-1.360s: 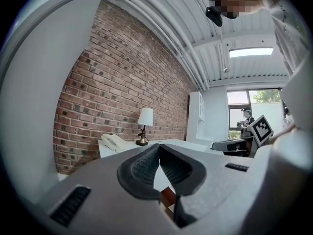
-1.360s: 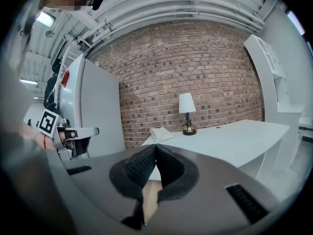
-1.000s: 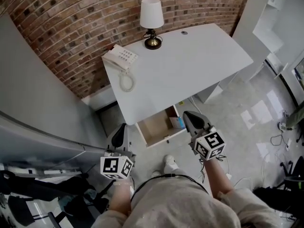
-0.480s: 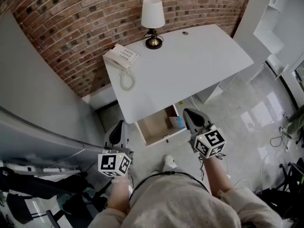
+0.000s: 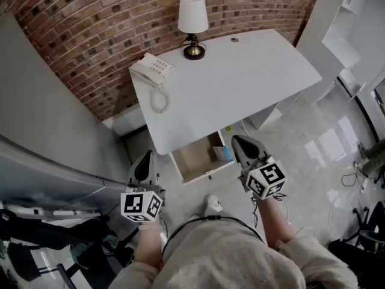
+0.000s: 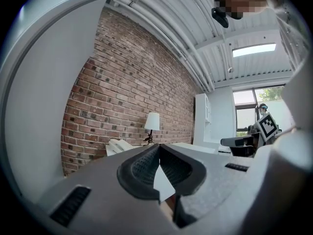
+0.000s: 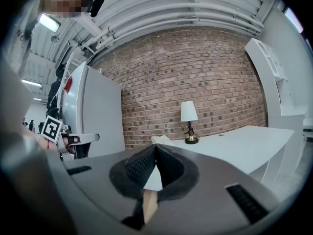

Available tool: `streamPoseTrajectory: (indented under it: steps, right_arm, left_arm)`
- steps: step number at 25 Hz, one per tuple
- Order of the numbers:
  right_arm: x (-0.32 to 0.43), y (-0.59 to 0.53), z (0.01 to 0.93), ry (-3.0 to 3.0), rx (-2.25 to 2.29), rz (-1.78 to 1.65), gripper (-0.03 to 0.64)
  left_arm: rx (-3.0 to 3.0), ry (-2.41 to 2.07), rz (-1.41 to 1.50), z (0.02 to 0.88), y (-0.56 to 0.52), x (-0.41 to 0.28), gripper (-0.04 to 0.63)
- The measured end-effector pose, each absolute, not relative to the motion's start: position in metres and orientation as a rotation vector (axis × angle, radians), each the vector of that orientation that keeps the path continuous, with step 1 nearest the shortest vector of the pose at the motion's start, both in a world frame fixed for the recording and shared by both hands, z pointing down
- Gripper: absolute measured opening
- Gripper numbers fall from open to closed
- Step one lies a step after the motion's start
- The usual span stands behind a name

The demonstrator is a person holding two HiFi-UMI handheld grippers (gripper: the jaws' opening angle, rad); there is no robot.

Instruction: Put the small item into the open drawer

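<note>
Red brick wall (image 5: 90, 35) behind white counter (image 5: 240, 83); drawer (image 5: 195, 161) open below its front edge. Inside drawer, right end, lies small item (image 5: 224, 154), so it looks placed. Left hand-held gripper (image 5: 146, 159) left of drawer, right hand-held gripper (image 5: 240, 142) just right of it: 2 clenched, empty, clear of drawer.

The desk (image 5: 240, 83) has a smooth, matt white top, and the drawer (image 5: 195, 159) shows pale bare wood inside. The wall (image 5: 90, 29) is rough red-brown brick, the floor (image 5: 319, 143) glossy pale tile. The lamp (image 5: 192, 26) has a matt white shade and shiny brassy base; the left gripper (image 6: 159, 148) and right gripper (image 7: 156, 148) are matt grey plastic with dark ribbed pads.
</note>
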State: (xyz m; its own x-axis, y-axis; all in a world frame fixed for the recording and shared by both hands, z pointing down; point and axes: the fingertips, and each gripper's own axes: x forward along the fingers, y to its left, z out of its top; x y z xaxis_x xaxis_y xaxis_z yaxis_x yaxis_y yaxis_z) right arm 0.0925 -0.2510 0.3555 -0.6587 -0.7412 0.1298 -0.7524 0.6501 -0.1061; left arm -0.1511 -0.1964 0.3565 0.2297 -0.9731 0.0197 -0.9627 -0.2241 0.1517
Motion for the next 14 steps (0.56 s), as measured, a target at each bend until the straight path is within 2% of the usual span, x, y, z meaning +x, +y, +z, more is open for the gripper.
streamPoseTrajectory:
  steps: [14]
  right_arm:
    - [0.1028, -0.2562, 0.3568, -2.809, 1.246, 0.238, 0.005]
  left_arm:
    - [2.346, -1.894, -0.091, 0.3599, -0.1971, -0.1487, 0.005]
